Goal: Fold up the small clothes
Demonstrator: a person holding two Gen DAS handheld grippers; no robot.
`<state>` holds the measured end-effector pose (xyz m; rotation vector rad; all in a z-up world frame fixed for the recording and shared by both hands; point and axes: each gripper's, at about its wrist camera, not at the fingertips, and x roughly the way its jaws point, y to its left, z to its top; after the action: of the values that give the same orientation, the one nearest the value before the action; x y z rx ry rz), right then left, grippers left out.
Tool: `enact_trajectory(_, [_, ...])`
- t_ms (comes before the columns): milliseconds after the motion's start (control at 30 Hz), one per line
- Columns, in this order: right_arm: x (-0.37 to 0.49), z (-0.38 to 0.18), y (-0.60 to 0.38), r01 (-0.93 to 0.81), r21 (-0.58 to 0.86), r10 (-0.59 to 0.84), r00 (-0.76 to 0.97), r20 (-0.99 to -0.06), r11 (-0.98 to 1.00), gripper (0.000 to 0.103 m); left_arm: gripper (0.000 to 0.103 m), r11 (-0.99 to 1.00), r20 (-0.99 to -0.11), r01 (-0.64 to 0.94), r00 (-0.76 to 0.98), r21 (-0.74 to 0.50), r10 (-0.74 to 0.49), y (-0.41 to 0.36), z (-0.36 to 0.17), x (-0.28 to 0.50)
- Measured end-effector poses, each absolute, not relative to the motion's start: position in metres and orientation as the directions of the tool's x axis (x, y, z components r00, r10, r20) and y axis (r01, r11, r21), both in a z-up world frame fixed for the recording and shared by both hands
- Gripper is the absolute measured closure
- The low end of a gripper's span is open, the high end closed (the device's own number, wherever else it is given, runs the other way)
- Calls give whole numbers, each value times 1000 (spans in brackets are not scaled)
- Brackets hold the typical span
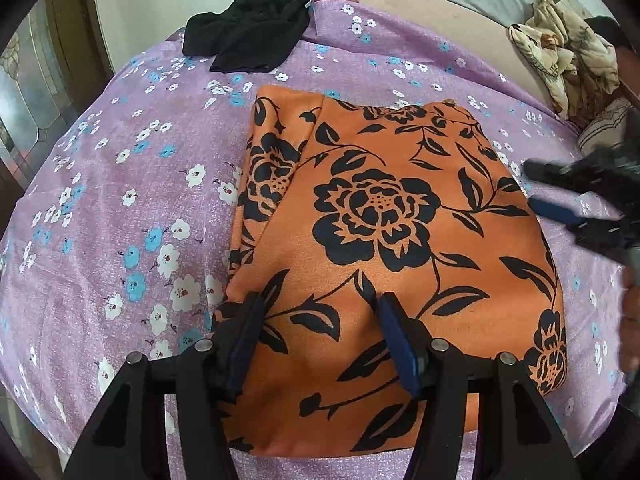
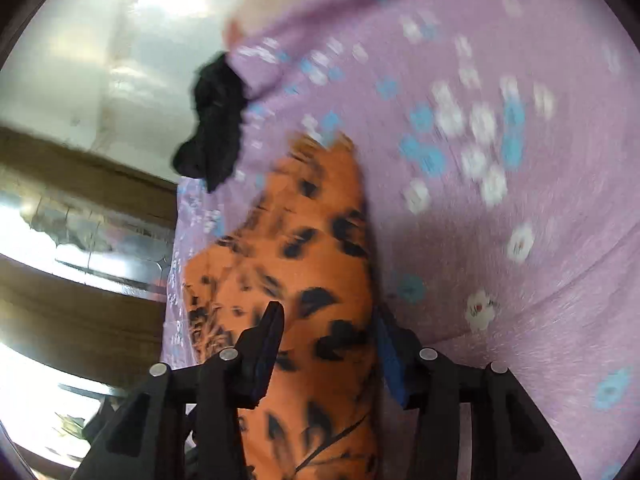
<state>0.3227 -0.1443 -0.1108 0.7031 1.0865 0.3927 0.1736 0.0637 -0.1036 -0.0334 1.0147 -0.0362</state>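
Note:
An orange cloth with black flowers (image 1: 392,248) lies folded flat on the purple flowered bedsheet (image 1: 120,200). My left gripper (image 1: 320,304) stands open over the cloth's near end, its fingers apart with the fabric beneath them and nothing pinched. At the cloth's right edge is my right gripper (image 1: 532,186), blurred, jaws apart, with bedsheet showing between them. In the right wrist view the orange cloth (image 2: 320,240) runs away lengthwise under my right gripper (image 2: 328,316). Its fingers straddle the cloth without pressing on it.
A crumpled black garment (image 1: 252,32) lies at the far edge of the bed, also seen as the black garment (image 2: 216,120) in the right wrist view. A beige patterned bundle (image 1: 568,60) sits at the far right. A wall and wooden furniture (image 2: 80,208) stand beyond the bed's left side.

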Motion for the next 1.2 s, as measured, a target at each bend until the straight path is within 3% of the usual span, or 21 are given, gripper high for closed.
enact_trajectory(100, [301, -79, -135, -41, 670, 607, 468, -643, 741, 54, 42, 999, -846, 14, 531, -42, -43, 63, -104, 173])
enact_trajectory(167, [294, -78, -123, -108, 718, 680, 442, -585, 688, 54, 42, 998, -847, 17, 527, -64, -63, 66, -101, 173])
enact_trajectory(233, [283, -84, -104, -153, 720, 715, 370, -593, 677, 43, 42, 991, -837, 11, 533, -137, -122, 76, -92, 171])
enact_trajectory(300, [283, -114, -87, -141, 691, 697, 291, -655, 708, 42, 41, 961, -772, -12, 598, -277, -216, 100, -74, 162])
enact_trajectory(367, [276, -122, -92, -171, 699, 710, 320, -628, 695, 42, 34, 912, -711, -67, 650, -405, -268, 132, -65, 151])
enact_trajectory(467, [281, -125, -94, -172, 697, 710, 306, -634, 696, 42, 36, 854, -748, -131, 561, -503, -355, 153, -97, 160])
enact_trajectory(500, [278, -124, -96, -178, 693, 708, 305, -637, 699, 42, 60, 862, -794, -154, 491, -483, -357, 154, -118, 165])
enact_trajectory(533, [278, -123, -96, -183, 688, 706, 305, -639, 702, 42, 68, 871, -816, -161, 459, -465, -351, 154, -131, 166])
enact_trajectory(633, [267, -113, -101, -203, 688, 712, 308, -631, 697, 42, 76, 848, -793, -156, 472, -506, -386, 162, -126, 166])
enact_trajectory(767, [268, -114, -106, -200, 704, 726, 301, -618, 682, 42, 74, 873, -785, -116, 504, -474, -359, 157, -92, 180])
enact_trajectory(833, [269, -115, -105, -201, 707, 729, 298, -616, 678, 42, 52, 875, -755, -94, 554, -475, -351, 157, -78, 194])
enact_trajectory(933, [267, -115, -105, -201, 709, 732, 300, -612, 676, 42, 50, 911, -785, -49, 528, -409, -324, 144, -79, 246])
enact_trajectory(967, [266, -115, -105, -201, 709, 732, 299, -613, 676, 42, 51, 912, -805, -55, 494, -406, -328, 144, -88, 263])
enact_trajectory(1000, [266, -115, -105, -199, 711, 732, 299, -612, 675, 42, 69, 922, -833, -68, 458, -381, -311, 145, -100, 280])
enact_trajectory(1033, [265, -115, -105, -194, 713, 733, 299, -611, 673, 42, 81, 925, -862, -97, 409, -367, -299, 145, -116, 293])
enact_trajectory(1133, [264, -114, -105, -192, 717, 736, 296, -608, 670, 42, 80, 870, -837, -161, 398, -467, -375, 164, -129, 311])
enact_trajectory(1200, [264, -113, -105, -193, 716, 735, 298, -609, 671, 42, 81, 883, -835, -142, 420, -448, -356, 162, -116, 317])
